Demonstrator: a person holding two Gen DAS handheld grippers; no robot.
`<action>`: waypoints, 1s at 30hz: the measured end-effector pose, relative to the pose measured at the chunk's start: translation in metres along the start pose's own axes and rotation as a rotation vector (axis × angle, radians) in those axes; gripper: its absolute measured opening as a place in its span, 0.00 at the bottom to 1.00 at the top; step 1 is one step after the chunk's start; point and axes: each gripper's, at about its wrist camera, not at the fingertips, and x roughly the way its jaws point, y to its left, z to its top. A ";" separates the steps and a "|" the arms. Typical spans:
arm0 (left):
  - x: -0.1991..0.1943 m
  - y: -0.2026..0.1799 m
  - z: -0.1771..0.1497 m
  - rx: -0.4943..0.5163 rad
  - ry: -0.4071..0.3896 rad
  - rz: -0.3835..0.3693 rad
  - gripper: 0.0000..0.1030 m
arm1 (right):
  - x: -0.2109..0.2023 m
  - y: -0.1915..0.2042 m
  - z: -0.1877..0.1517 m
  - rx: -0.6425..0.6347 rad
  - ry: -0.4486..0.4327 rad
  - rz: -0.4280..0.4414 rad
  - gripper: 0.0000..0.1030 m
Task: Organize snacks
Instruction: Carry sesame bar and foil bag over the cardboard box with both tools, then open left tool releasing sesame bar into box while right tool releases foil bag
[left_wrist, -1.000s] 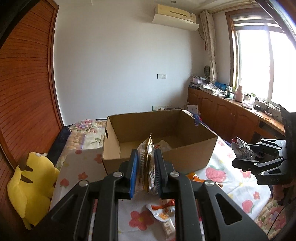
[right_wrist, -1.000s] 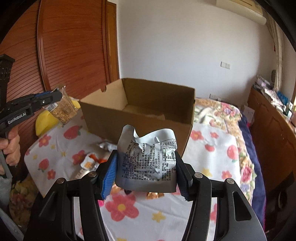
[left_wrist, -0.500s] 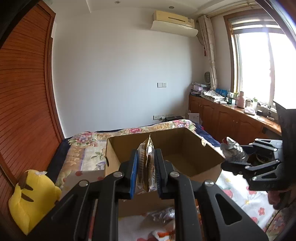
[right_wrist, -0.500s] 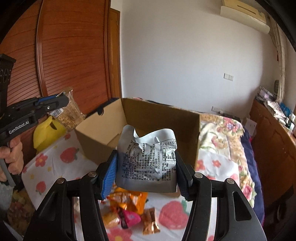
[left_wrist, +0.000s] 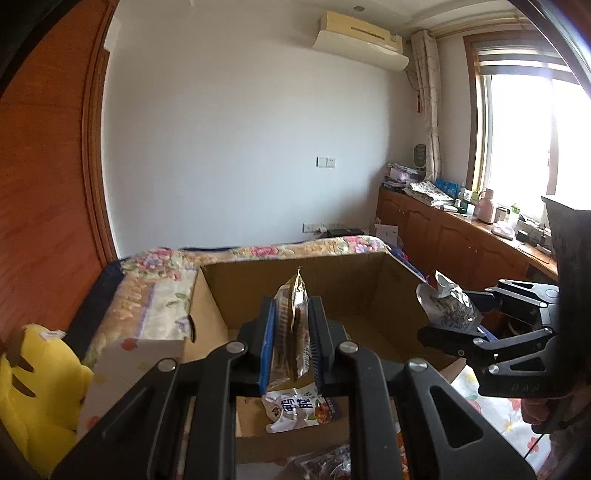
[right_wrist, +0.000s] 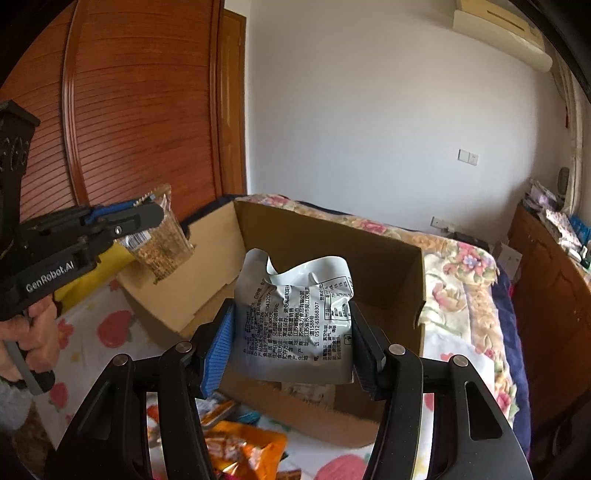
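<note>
Bedroom w/ a flowery bed (right_wrist: 476, 273) and a big open box (left_wrist: 369, 284) on it. Left claw (left_wrist: 293, 343) pinches a thin gold pack (left_wrist: 295, 325), held up over the near edge of the box. Right claw (right_wrist: 291, 343) pinches a crinkly silver bag (right_wrist: 295, 317), up over the box too, on the right side. One white pack (left_wrist: 295, 410) lies inside the box. More snacks (right_wrist: 243, 450) sit on the bed, near side. Yellow plush (left_wrist: 33, 398) is far left.
</note>
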 end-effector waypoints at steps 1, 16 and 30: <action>0.006 0.001 -0.001 -0.005 0.008 -0.004 0.14 | 0.004 -0.002 0.000 0.004 0.003 0.003 0.57; 0.034 -0.004 -0.027 -0.019 0.037 -0.028 0.15 | 0.046 -0.007 -0.010 0.015 0.070 0.004 0.58; 0.043 0.003 -0.034 -0.026 0.052 -0.035 0.17 | 0.057 -0.013 -0.014 0.032 0.117 -0.014 0.59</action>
